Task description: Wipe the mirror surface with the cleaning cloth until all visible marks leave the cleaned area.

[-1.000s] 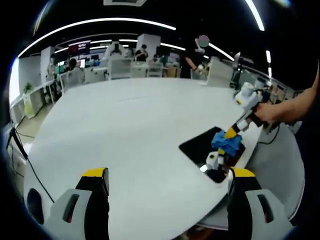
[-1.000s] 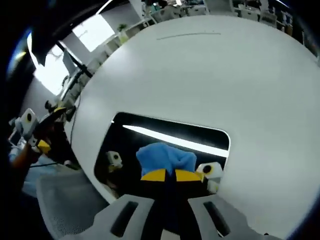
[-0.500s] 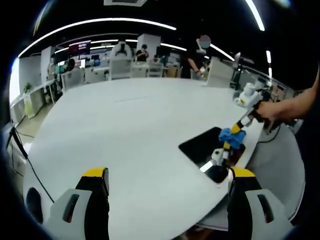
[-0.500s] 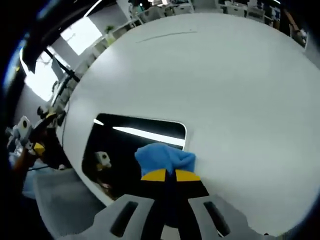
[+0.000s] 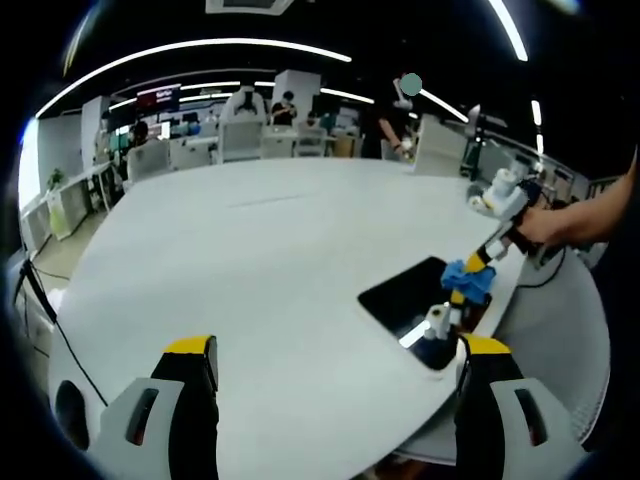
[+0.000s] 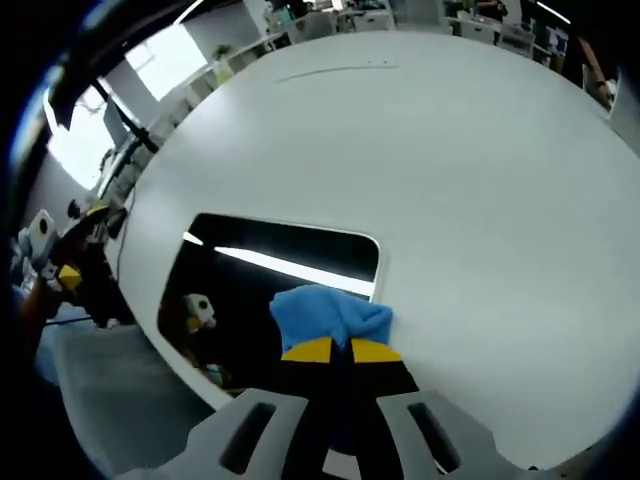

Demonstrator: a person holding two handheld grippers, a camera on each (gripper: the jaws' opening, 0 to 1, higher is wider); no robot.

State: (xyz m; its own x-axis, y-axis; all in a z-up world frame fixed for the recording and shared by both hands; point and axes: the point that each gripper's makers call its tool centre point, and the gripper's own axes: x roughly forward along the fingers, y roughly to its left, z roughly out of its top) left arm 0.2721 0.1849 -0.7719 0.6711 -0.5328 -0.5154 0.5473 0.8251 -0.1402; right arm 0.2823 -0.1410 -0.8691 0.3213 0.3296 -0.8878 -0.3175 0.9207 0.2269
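Right now the right gripper (image 6: 334,350) is clenched on a crumpled blue cleaning cloth (image 6: 330,315), which bunches just beyond its yellow tips and presses on the near right corner of a dark rectangular mirror with rounded corners (image 6: 270,275). That mirror lies flat on a large white round table (image 6: 450,170), close to its edge, long axis running left to right in the right gripper view. Reflections of ceiling lights streak its glass, so marks are hard to make out. Well apart, the left gripper (image 5: 330,350) hangs above the table (image 5: 250,260) with its jaws spread wide, grasping nothing; the mirror (image 5: 410,295) and cloth (image 5: 468,277) lie to its far right.
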